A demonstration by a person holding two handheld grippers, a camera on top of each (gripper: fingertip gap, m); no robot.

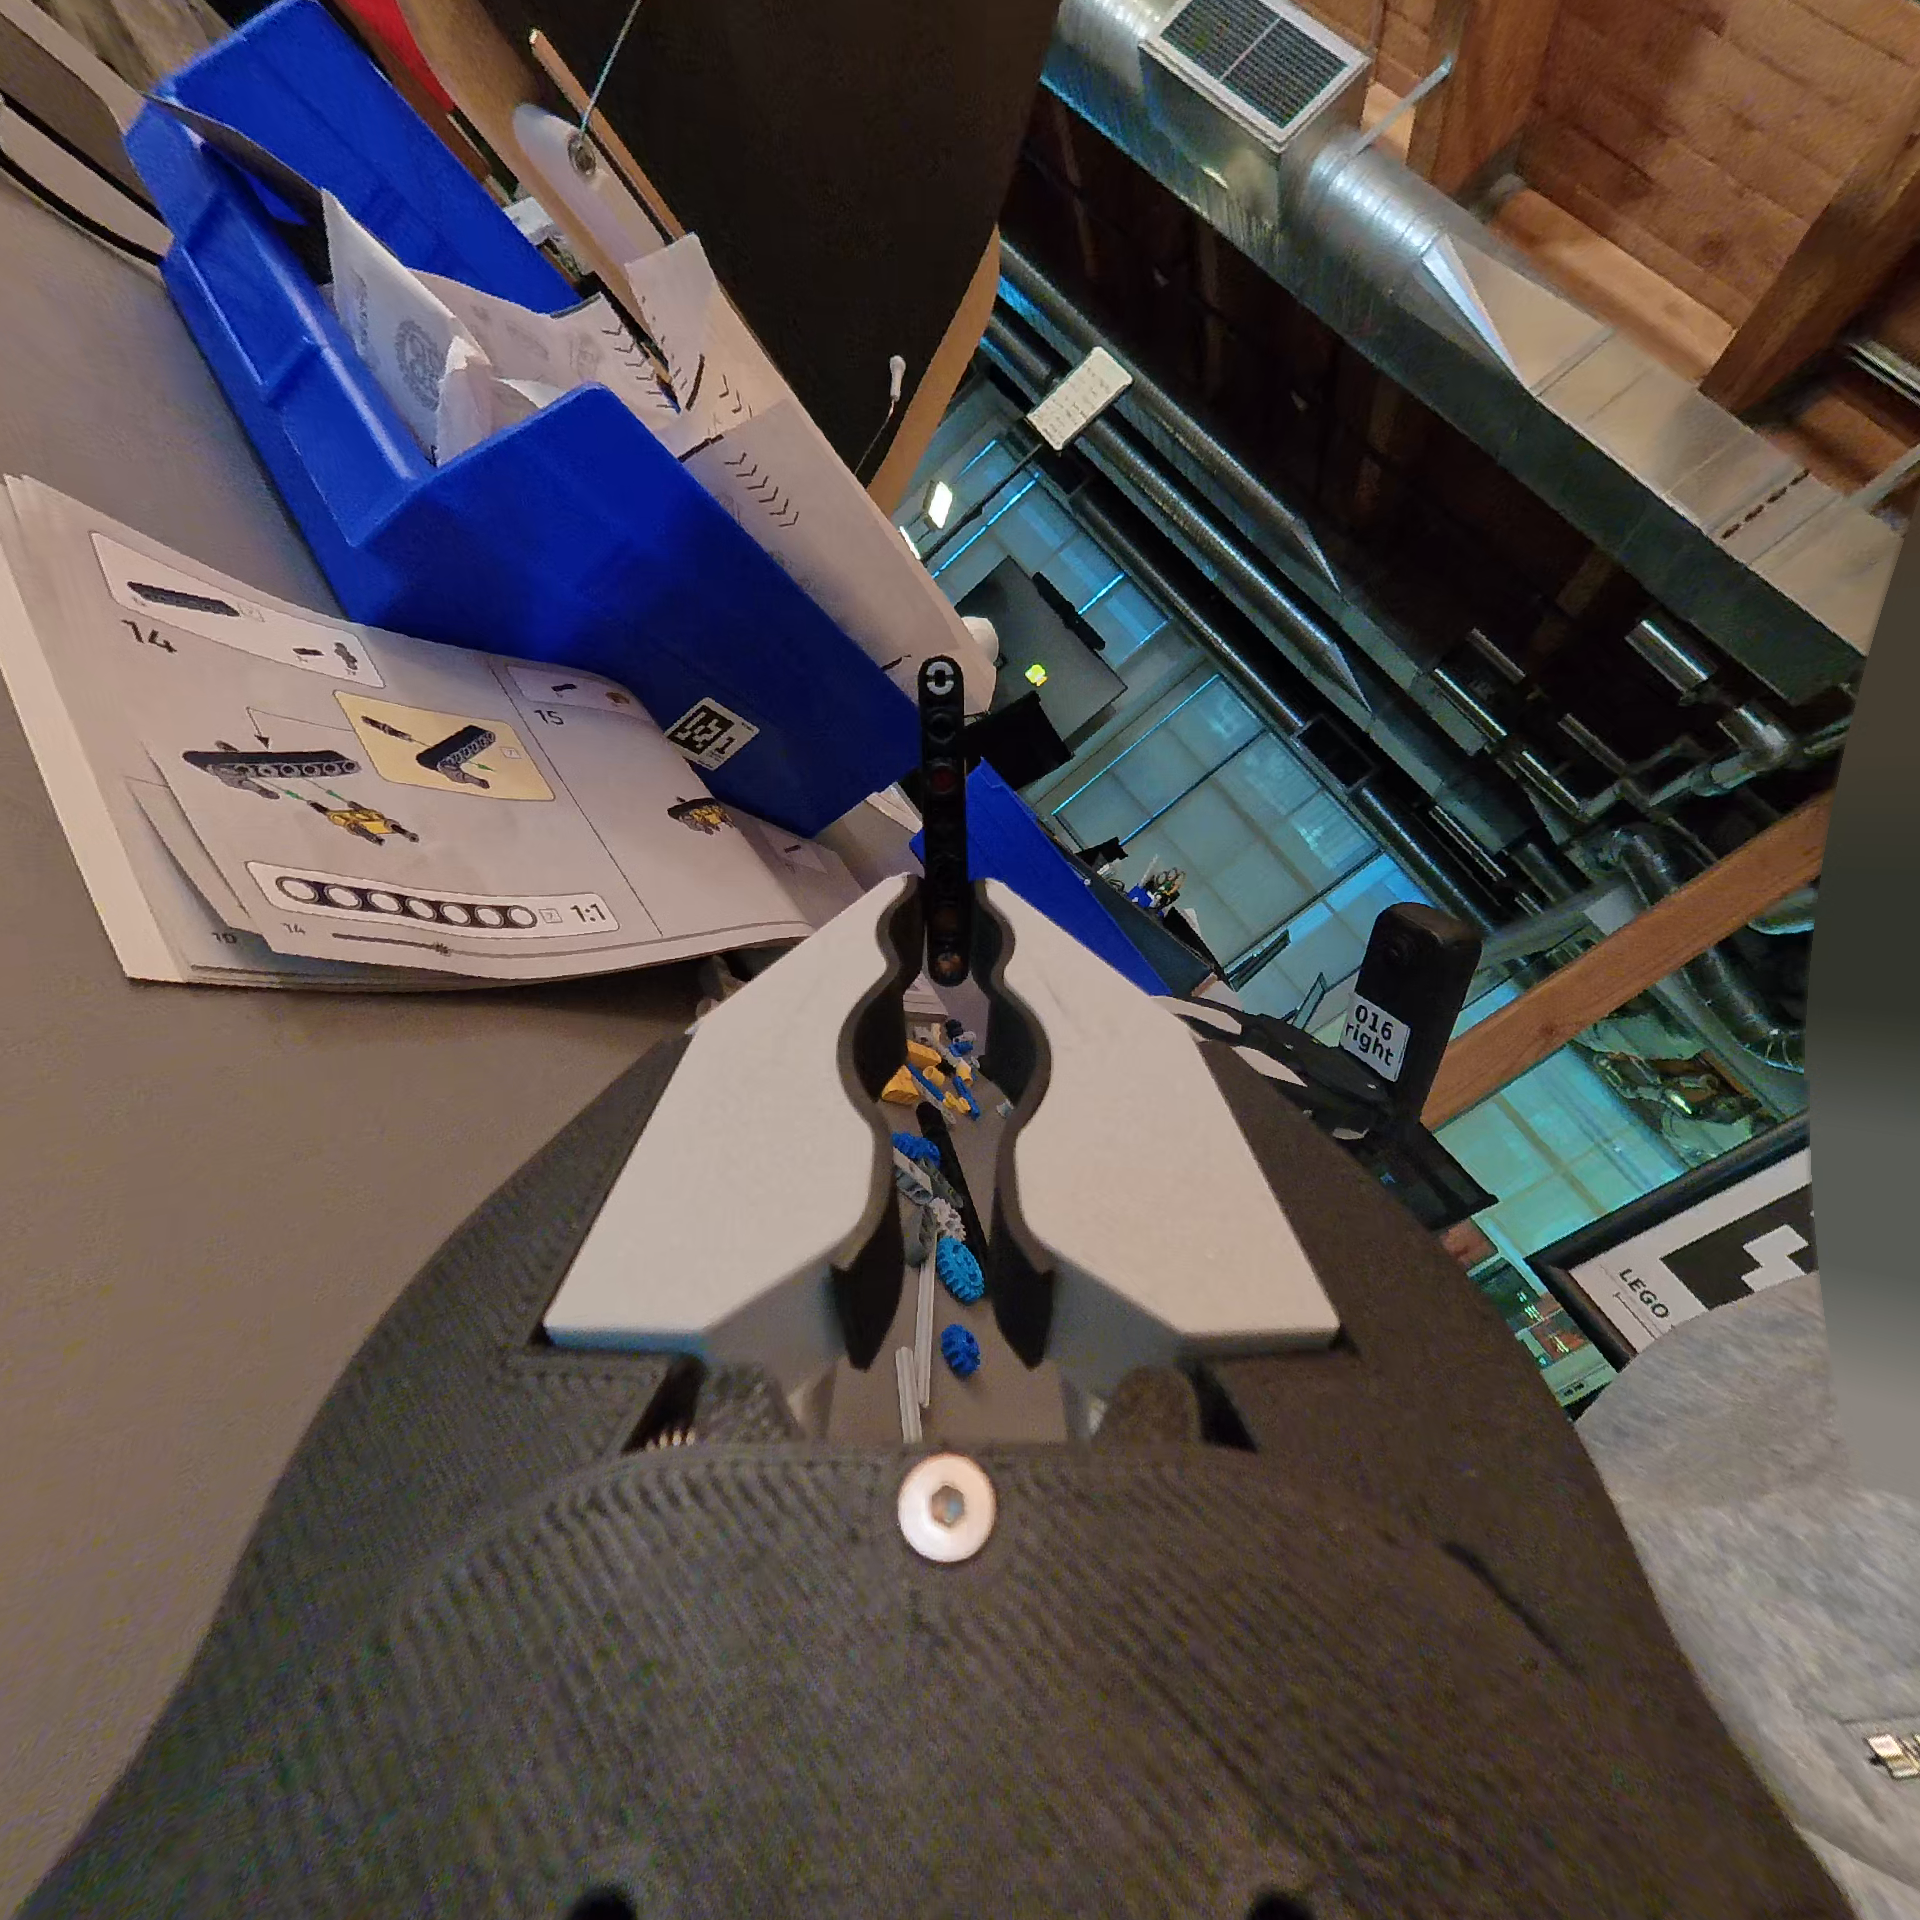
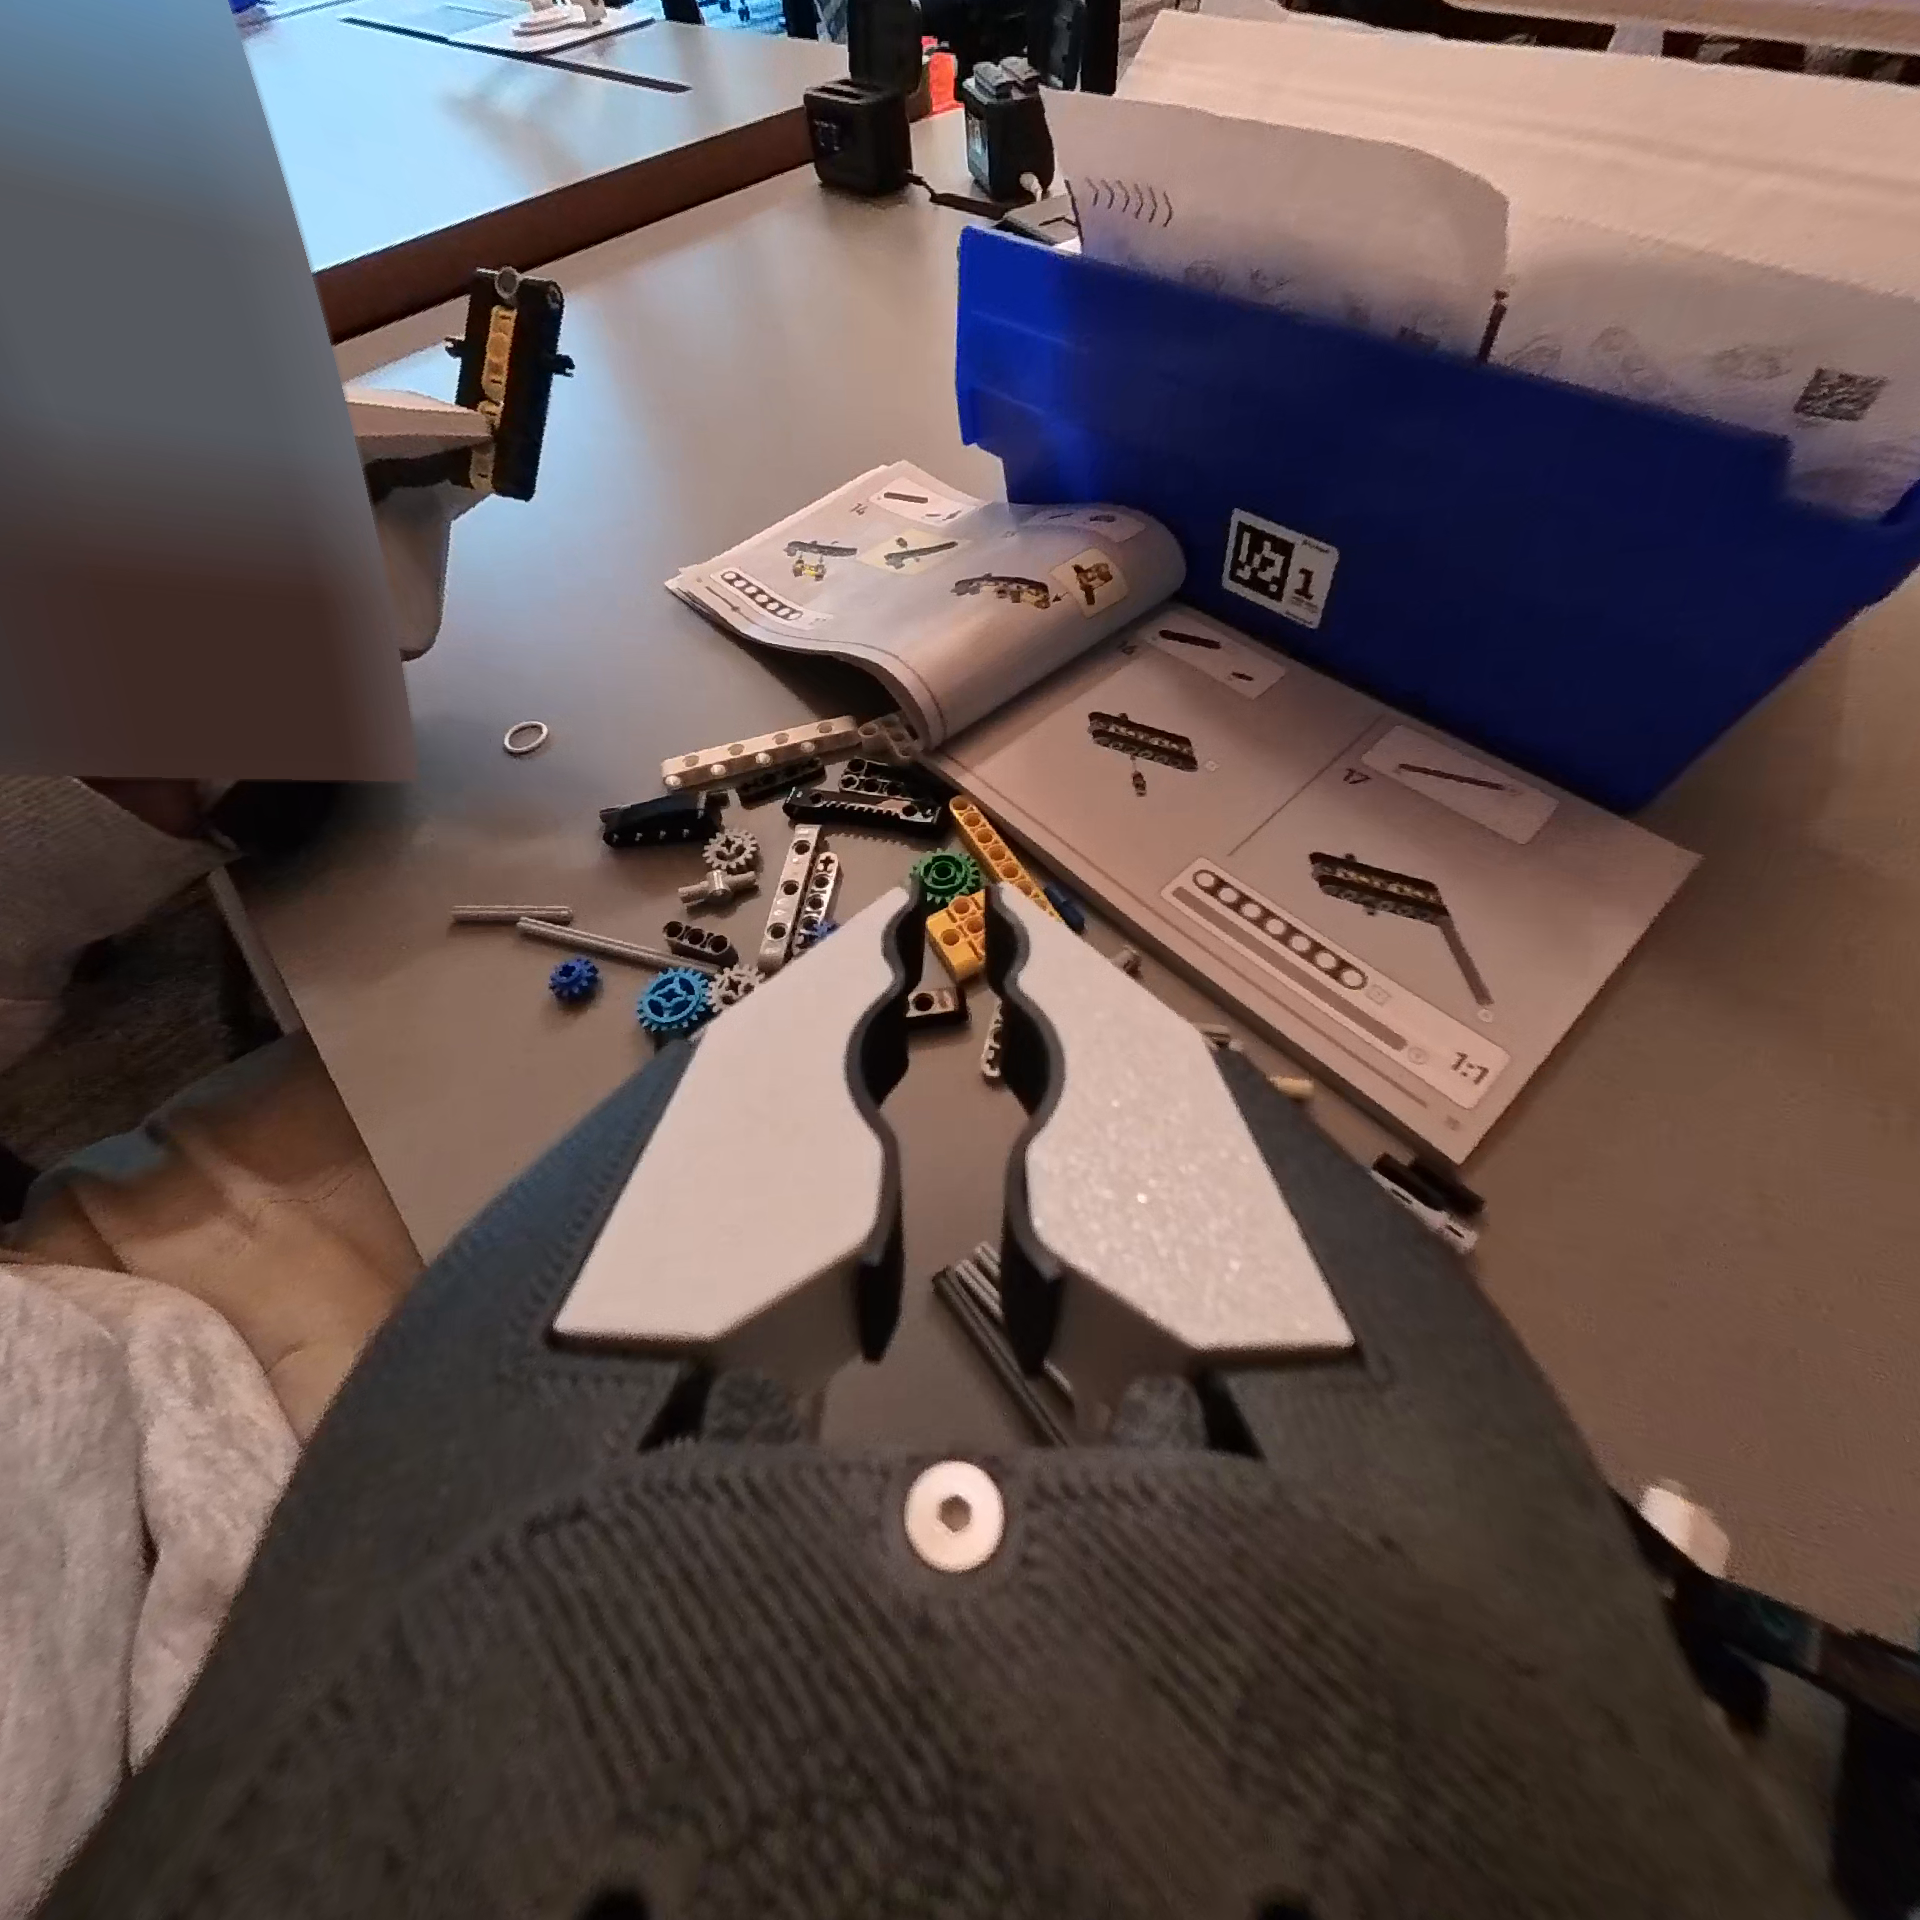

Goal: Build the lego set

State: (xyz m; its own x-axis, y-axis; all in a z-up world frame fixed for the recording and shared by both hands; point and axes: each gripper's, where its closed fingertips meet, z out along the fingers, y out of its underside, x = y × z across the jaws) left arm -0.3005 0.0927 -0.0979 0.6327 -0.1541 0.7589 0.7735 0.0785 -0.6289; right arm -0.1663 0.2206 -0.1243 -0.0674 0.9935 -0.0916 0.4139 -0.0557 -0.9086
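My left gripper is shut on a black beam assembly and holds it upright, clear of the table. The right wrist view shows this assembly at the left as black beams with yellow parts between them, in the left gripper's fingers. My right gripper is open by a narrow gap and empty, low over a pile of loose pieces: beams, axles, blue and green gears. A yellow piece lies on the table between its tips. The open instruction booklet lies beside the pile.
A blue bin with paper bags stands behind the booklet; it also shows in the left wrist view, with the booklet before it. A small ring lies left of the pile. Black chargers stand at the back. The table edge runs along the left. My right fingertips sit around 20 centimeters from my left ones.
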